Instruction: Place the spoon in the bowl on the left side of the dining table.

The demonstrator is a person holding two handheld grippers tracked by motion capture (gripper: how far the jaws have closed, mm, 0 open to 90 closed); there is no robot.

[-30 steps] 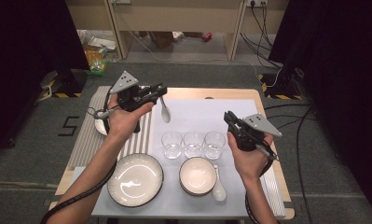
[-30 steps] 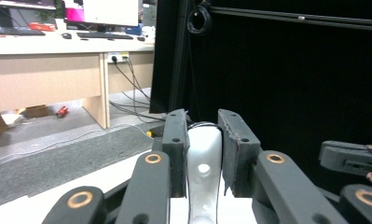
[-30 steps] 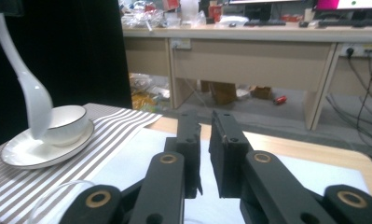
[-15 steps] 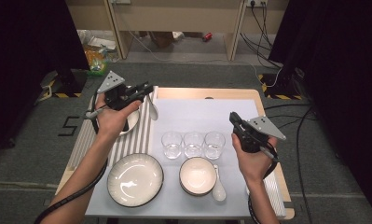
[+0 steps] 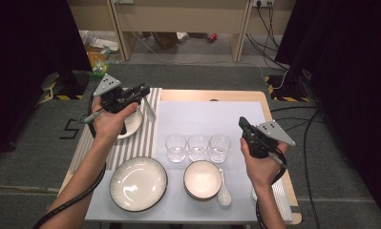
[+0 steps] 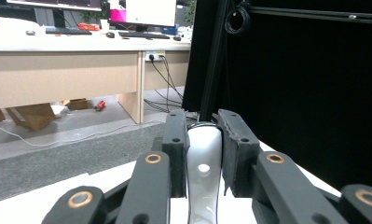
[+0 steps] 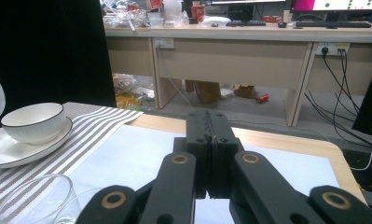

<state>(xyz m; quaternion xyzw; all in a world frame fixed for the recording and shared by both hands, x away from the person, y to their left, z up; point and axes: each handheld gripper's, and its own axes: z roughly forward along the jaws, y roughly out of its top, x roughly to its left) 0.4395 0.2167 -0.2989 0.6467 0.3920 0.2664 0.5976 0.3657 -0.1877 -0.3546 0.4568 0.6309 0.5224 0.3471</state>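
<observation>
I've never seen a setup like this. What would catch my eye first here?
Probably the left gripper, held above the striped mat at the table's far left: its jaws clamp a white spoon by the handle, over a small bowl on a saucer. Next, the row of three empty glasses mid-table, with a large plate and a bowl in front. At the right, the right gripper has just closed its jaws on nothing.

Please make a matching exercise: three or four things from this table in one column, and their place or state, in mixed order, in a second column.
1. white spoon
2. right gripper
3. three glasses
4. large plate

a. in a row at the table's middle
b. jaws shut, empty
c. near the front edge, left of a bowl
d. clamped in the left gripper

Pairs: 1-d, 2-b, 3-a, 4-c
</observation>
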